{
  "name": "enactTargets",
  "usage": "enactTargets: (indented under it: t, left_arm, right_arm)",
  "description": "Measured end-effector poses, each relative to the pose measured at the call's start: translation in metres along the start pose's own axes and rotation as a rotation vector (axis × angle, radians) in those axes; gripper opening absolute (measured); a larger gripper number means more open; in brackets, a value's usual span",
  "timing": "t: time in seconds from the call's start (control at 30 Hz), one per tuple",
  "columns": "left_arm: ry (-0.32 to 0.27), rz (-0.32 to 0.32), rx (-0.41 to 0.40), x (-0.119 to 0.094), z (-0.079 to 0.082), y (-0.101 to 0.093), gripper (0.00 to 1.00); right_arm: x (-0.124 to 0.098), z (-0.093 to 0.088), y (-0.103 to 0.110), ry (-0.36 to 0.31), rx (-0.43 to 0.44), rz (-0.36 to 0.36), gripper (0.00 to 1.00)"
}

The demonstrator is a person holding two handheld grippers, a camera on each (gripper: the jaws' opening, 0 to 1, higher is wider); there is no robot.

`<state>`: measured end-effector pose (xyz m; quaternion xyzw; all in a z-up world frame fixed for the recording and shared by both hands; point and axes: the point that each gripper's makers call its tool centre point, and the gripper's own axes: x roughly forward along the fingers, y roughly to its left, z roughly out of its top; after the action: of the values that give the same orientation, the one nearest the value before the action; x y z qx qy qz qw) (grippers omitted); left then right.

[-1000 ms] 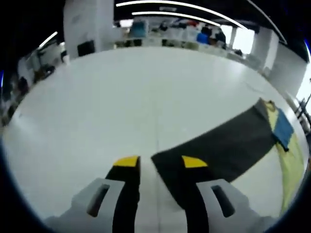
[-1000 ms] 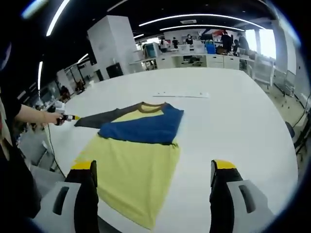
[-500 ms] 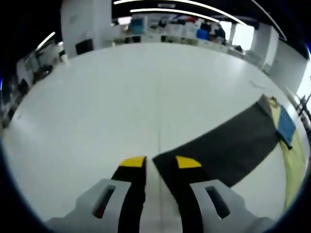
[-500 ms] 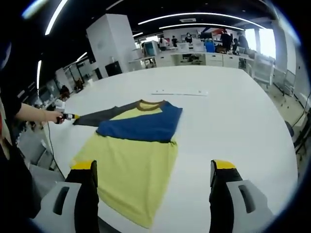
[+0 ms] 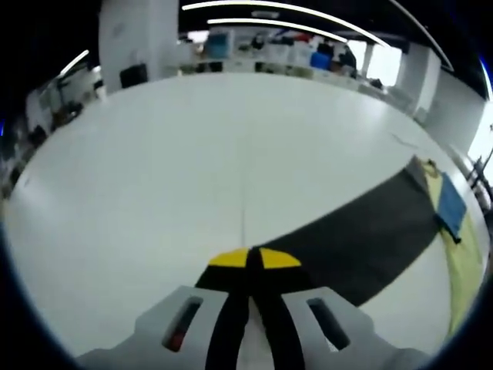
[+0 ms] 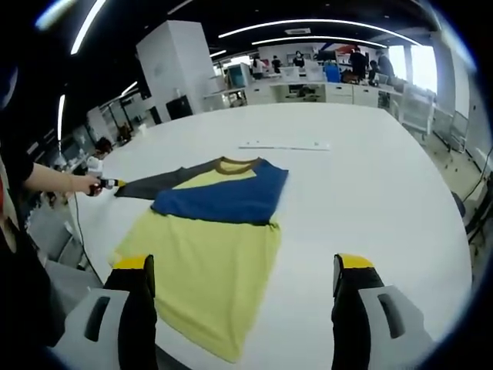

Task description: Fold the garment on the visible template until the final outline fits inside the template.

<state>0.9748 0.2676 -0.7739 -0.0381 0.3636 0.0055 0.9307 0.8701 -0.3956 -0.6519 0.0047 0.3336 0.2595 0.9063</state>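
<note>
White table (image 6: pixel 385 200) runs wide through an open-plan office, desks and strip lights far behind, and the shirt (image 6: pixel 208 254) lies flat on it, collar away from the right gripper view. Its yellow body faces up; the blue sleeve (image 6: pixel 227 202) is already folded across the chest, while the dark sleeve (image 5: pixel 362 231) stretches straight out to the side.

That outstretched sleeve is where the work is. The left gripper (image 5: pixel 246 258) has its yellow-tipped jaws pressed together right at the cuff — clamped on the dark sleeve's end, as far as I can judge, the fabric running from between the tips. From the right gripper view it (image 6: pixel 108 185) sits at the sleeve's tip beside the person's hand (image 6: pixel 83 183). Taking the cuff makes sense: it is the farthest point, so carrying it in would fold the whole sleeve over the chest to match the blue one.

The right gripper (image 6: pixel 243 266) hangs over the near hem, jaws wide apart and holding nothing — waiting, I'd guess, for the lengthwise fold. I can't make out any template outline; only a thin strip (image 6: pixel 285 146) lies beyond the collar.
</note>
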Motion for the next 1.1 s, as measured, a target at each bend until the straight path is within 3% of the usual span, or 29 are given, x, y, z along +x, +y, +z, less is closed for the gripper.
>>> enactTargets:
  t: [0.23,0.67,1.1]
  left_arm:
    - [0.015,0.002,0.024,0.000,0.000,0.000,0.00]
    - [-0.045,-0.014,0.069,-0.026,0.018,-0.019,0.00]
    - [-0.135,-0.037,0.049,-0.074,0.059,-0.050,0.00]
  right_arm:
    - [-0.001,0.000,0.000,-0.004,0.004,0.000,0.96]
    - [-0.005,0.009,0.003,-0.037,0.001,0.005,0.95]
    - [-0.026,0.012,-0.003,-0.079,0.002,-0.019,0.95]
